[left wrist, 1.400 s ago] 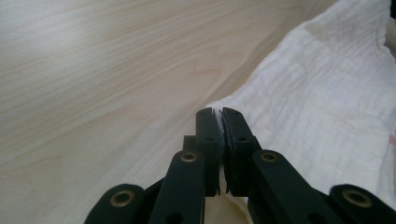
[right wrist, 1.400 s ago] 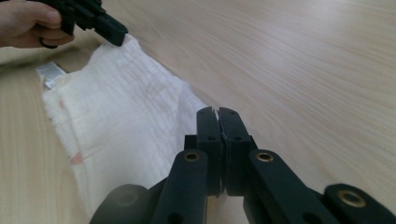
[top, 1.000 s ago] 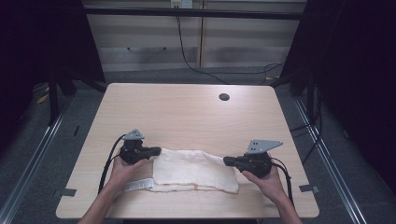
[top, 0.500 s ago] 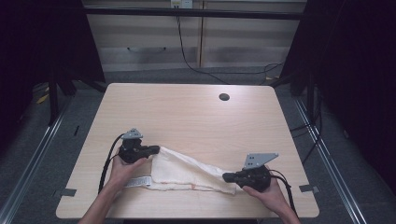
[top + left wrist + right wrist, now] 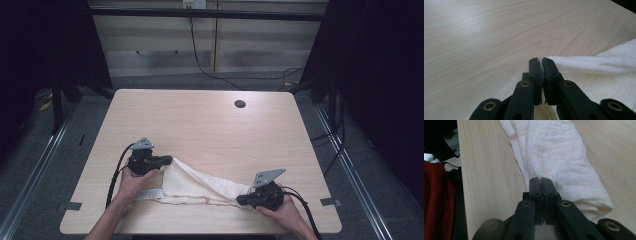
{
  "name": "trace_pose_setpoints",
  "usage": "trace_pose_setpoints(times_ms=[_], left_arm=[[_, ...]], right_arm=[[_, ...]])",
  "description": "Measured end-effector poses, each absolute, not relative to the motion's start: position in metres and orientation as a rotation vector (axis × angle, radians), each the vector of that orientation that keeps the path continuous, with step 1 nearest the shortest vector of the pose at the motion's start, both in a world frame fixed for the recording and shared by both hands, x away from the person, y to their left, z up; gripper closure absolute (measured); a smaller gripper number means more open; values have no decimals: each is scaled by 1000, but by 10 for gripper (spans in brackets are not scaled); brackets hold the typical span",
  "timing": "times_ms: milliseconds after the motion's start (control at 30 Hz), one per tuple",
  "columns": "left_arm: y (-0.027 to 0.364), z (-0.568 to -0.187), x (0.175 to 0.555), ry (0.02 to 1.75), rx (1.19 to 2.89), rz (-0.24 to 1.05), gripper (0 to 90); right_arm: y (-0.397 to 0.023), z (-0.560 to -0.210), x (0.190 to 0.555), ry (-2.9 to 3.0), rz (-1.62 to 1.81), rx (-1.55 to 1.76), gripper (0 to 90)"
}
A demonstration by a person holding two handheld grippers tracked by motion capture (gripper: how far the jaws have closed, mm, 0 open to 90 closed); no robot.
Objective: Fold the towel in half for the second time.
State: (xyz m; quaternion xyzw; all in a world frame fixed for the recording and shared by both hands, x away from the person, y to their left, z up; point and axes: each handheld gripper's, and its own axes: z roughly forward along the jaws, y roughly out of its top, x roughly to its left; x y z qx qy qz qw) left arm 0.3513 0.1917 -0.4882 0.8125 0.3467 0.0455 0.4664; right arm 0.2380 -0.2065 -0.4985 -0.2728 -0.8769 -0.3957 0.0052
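Note:
A white towel (image 5: 200,184) lies bunched in a slanted band on the near half of the wooden table (image 5: 210,130). My left gripper (image 5: 169,160) holds its left upper corner. In the left gripper view the jaws are shut, with a sliver of towel (image 5: 596,63) pinched at the tips (image 5: 540,60). My right gripper (image 5: 241,200) is low at the towel's right end, close to the table's near edge. In the right gripper view its jaws (image 5: 540,180) are shut at the edge of the rolled towel (image 5: 559,157), which has a small pink mark (image 5: 513,136).
A round cable hole (image 5: 240,104) sits at the table's far right. The near table edge (image 5: 461,182) runs just beside my right gripper, with red fabric (image 5: 435,205) below it. Cabinets and floor cables (image 5: 210,65) lie beyond the table.
My right gripper has come down and toward the near edge, dragging the towel's right end with it, so the flat towel is now a slanted, bunched band. My left gripper has stayed put.

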Motion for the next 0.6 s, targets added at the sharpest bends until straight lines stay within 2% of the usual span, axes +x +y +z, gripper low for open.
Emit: trace_pose_setpoints(times_ms=[600], left_arm=[[181,-450,335,690,1925,164,861]], right_arm=[[-198,-495,239,-2774,-1172,-975,893]])
